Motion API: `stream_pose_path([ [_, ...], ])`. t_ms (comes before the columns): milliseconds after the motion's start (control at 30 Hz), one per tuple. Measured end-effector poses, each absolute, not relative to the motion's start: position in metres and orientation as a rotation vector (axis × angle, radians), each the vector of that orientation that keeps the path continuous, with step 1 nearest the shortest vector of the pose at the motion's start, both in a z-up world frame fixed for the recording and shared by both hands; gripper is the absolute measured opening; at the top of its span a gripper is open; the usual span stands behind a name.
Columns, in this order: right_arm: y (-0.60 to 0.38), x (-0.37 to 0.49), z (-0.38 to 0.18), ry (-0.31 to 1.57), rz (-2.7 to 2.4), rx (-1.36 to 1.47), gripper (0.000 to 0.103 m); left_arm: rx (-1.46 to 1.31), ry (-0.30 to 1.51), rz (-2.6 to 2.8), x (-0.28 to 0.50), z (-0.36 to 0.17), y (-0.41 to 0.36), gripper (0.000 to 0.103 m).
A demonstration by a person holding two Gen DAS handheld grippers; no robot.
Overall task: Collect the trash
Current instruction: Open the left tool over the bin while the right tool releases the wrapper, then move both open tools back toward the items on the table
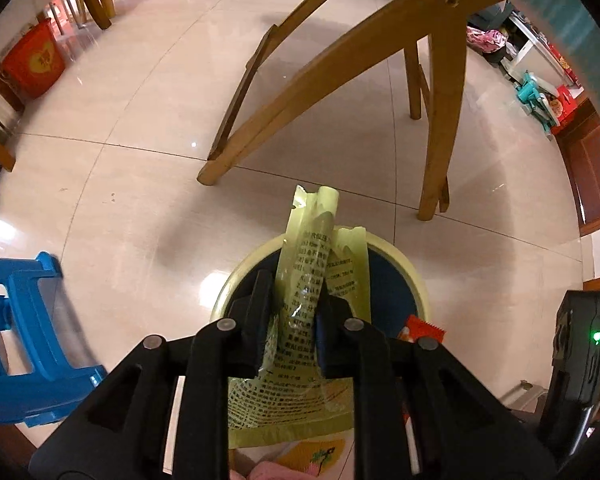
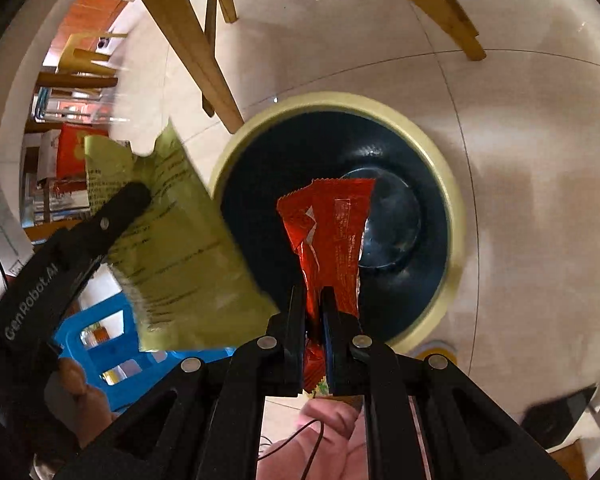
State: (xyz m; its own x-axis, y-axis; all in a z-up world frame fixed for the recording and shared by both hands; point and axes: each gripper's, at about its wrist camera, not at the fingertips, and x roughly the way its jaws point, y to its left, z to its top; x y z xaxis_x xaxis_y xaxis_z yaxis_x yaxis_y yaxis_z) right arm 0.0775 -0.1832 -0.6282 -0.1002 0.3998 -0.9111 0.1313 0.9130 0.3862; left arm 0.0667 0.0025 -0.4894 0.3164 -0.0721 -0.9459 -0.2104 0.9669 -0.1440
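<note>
Yellow-green plastic, a torn wrapper [image 1: 300, 320] printed with dark text, is pinched between the two fingers of the left gripper [image 1: 290, 320], which are closed on its middle so that the torn end stands up ahead of the fingertips and the wider end hangs back beneath the linkage. A red foil wrapper [image 2: 332, 240] is clamped in the same way by the right gripper [image 2: 313, 312], its jaws drawn together on the crumpled lower part while the serrated end projects forward. The bin [image 2: 452, 184], cream-rimmed with a dark liner, is seen directly ahead of and below both sets of fingertips; in the right wrist view the red wrapper is held over its open mouth, and the left gripper with its wrapper is seen to the left, just beside or over the rim. The step in hand is judged to be the drop: both pieces have been carried to the bin and neither has been let go. For the next move, the jaws would need to be opened while each wrapper is kept over the opening; the yellow-green one looks light and broad, so it may need to be brought further over the mouth to avoid catching the rim. Both grippers are angled downward towards the tiled floor [image 1: 140, 160], side by side, with wooden chair legs [image 1: 340, 80] beyond and a blue stool [image 1: 28, 320] to the left.
</note>
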Motion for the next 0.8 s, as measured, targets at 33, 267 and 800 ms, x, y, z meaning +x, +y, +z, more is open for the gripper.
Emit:
stream_pose_path([
  [33,-0.182,0.076,-0.629,1.676,0.242,0.409,0.009,-0.261,1.251,0.090,0.068,-0.495,0.007,0.019],
  [267,-0.176,0.080,-0.636,1.669,0.236,0.390,0.036,-0.251,1.269,0.068,0.077,-0.517,0.005,0.033],
  [800,-0.174,0.054,-0.570,1.645,0.210,0.387,0.036,-0.174,1.329,0.099,0.046,-0.494,0.024,0.033],
])
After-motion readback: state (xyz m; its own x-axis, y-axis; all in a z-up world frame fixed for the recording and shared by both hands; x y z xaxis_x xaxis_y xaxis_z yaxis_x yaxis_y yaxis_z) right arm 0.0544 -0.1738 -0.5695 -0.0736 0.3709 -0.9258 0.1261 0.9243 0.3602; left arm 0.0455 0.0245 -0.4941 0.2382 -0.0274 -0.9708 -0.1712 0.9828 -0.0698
